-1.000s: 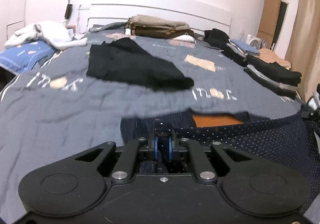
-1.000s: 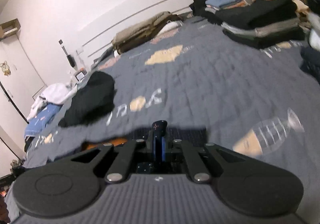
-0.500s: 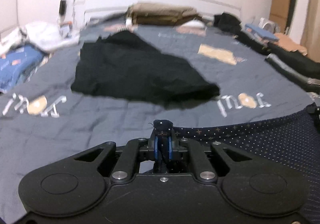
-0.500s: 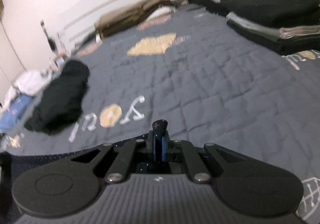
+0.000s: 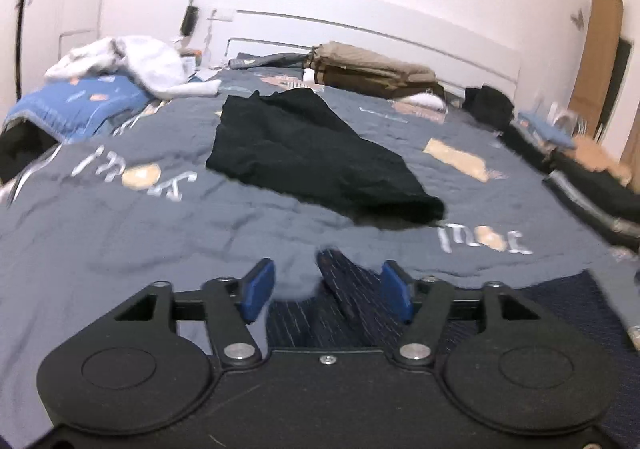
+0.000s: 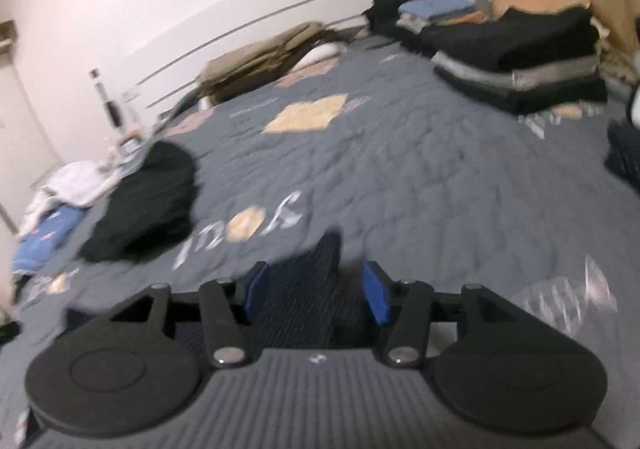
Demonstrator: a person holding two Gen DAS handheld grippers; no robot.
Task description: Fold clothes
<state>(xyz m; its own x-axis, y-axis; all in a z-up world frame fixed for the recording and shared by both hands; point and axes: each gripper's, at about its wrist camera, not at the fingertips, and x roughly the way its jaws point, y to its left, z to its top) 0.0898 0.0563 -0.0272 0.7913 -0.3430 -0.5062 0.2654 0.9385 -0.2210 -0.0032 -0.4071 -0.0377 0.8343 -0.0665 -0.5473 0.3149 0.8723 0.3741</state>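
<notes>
A dark navy dotted garment (image 5: pixel 348 301) lies on the grey quilted bed, its corner poking up between the pads of my left gripper (image 5: pixel 328 291), which is open. The same garment (image 6: pixel 308 289) lies between the blue pads of my right gripper (image 6: pixel 316 291), also open. The cloth stretches right in the left wrist view and left in the right wrist view. A black garment (image 5: pixel 316 153) lies spread on the bed beyond; it also shows in the right wrist view (image 6: pixel 148 201).
Folded stacks of dark clothes (image 6: pixel 516 57) stand along the right side of the bed. Tan folded clothes (image 5: pixel 368 69) lie by the white headboard. White clothes (image 5: pixel 128 61) and a blue pillow (image 5: pixel 76 105) are at the far left.
Both grippers were shut on the navy garment's corners; now both have opened and let the cloth go onto the bed.
</notes>
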